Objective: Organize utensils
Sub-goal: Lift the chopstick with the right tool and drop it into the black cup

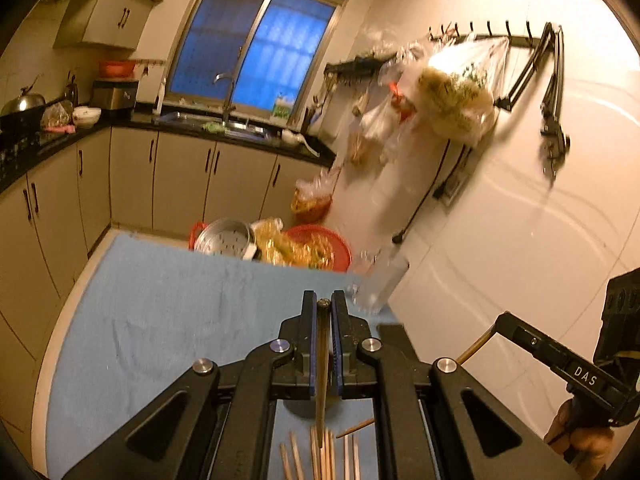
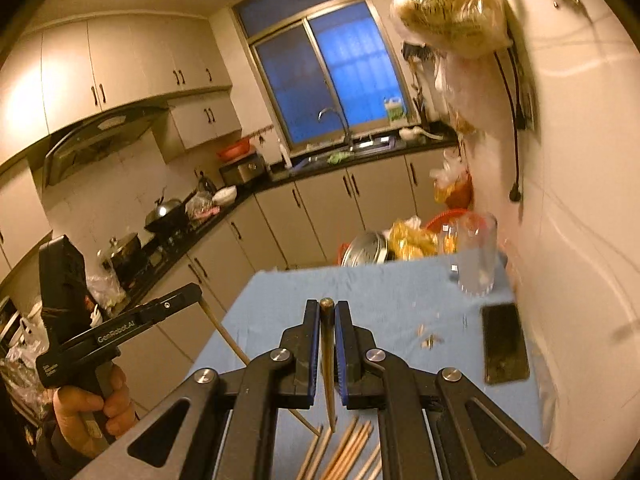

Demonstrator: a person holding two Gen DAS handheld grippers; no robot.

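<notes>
1. L gripper (image 1: 323,308): my jaws are clamped on one dark-tipped chopstick (image 1: 322,368). It runs up between the pads, with its tip poking out at the far end.
2. R gripper (image 2: 327,308): same story, jaws closed on a second chopstick (image 2: 328,364), whose capped end shows between the fingertips.
3. Both grippers are lifted above the blue cloth (image 1: 168,320) on the table.
4. Loose chopsticks (image 2: 348,448) lie in a fan on the cloth at the near edge, below both grippers; same pile in the L cam (image 1: 320,456).
5. Clear glass cup (image 2: 476,256) stands upright at the far right of the cloth, next to the wall. It's blurry in the L cam (image 1: 380,280).
6. Phone (image 2: 504,344) lies flat on the cloth's right side, nearer than the cup.
7. Small scraps (image 2: 430,340) sit on the cloth just left of the phone; can't tell what they are.
8. Red basket (image 1: 320,244) and metal lid (image 1: 224,238) sit beyond the table's far edge.
</notes>
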